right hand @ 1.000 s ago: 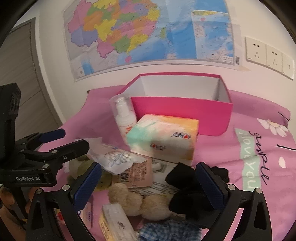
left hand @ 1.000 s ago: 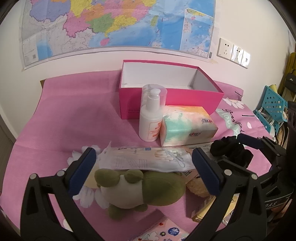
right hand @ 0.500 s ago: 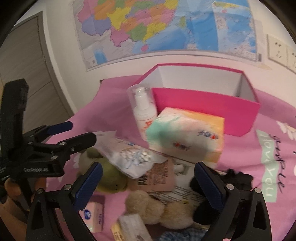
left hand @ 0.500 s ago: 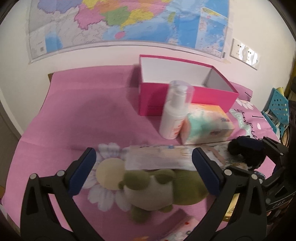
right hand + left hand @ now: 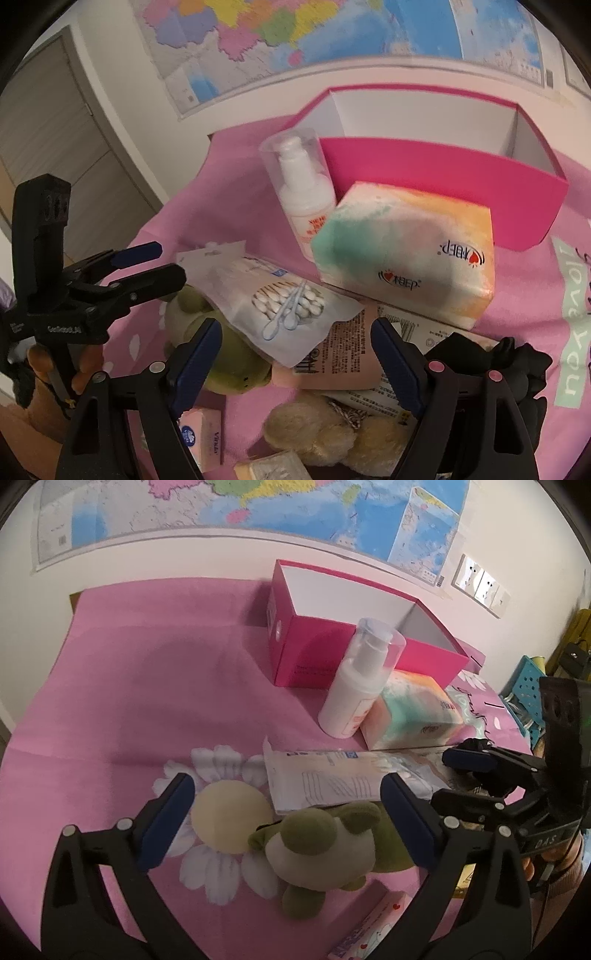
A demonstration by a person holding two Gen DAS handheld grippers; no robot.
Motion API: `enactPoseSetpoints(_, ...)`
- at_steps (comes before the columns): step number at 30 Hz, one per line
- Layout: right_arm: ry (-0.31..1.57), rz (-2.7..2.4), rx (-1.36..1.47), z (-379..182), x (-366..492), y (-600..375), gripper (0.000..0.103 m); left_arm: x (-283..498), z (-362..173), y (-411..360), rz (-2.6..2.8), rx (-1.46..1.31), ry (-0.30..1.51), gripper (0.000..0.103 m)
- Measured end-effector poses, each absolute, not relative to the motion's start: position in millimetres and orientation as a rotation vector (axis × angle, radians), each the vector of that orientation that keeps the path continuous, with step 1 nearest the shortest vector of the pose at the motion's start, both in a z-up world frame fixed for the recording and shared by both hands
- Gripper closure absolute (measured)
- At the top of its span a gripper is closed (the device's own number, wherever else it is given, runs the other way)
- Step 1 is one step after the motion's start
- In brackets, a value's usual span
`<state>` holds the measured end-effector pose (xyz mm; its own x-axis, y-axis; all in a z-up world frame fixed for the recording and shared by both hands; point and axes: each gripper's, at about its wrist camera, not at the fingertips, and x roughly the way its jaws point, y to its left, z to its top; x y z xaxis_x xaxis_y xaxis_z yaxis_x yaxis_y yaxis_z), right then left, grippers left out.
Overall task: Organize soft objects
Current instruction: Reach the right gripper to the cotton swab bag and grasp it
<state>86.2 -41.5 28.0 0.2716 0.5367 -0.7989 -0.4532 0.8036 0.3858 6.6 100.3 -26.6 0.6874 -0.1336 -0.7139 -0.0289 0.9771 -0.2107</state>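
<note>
A green and white plush frog (image 5: 325,849) lies on the pink cloth, partly under a cotton-swab bag (image 5: 325,782). My left gripper (image 5: 286,797) hangs open just above it, the frog's head close to the right finger. In the right wrist view, my right gripper (image 5: 295,343) is closing over the swab bag (image 5: 280,306) and a brown sachet (image 5: 340,350), and its pads press on nothing. Near the bottom of that view lies a beige plush bear (image 5: 328,432). A black scrunchie (image 5: 480,354) sits outside the right finger. The frog (image 5: 221,354) shows by the left finger.
An open pink box (image 5: 332,635) stands at the back, with a white lotion bottle (image 5: 358,686) and a tissue pack (image 5: 406,251) in front of it. Small cartons (image 5: 203,435) lie near the front edge. Blue crates (image 5: 524,686) stand to the right. The right gripper (image 5: 458,779) reaches in beside the frog.
Both grippers have moved left and lower over the pile. The right gripper's jaws have narrowed, and the black scrunchie now lies outside its right finger.
</note>
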Motion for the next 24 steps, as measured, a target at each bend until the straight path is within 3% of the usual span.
enactPoseSetpoints(15, 1.235, 0.689, 0.146, 15, 98, -40, 0.019, 31, -46, 101, -0.220, -0.260, 0.935, 0.009)
enactPoseSetpoints(21, 1.269, 0.738, 0.170, 10, 106, -32, 0.020, 41, -55, 99, -0.321, -0.310, 1.011, 0.021)
enactPoseSetpoints(24, 1.278, 0.778, 0.204, 7, 107, -30, 0.029, 44, -59, 98, -0.368, -0.354, 1.047, 0.026)
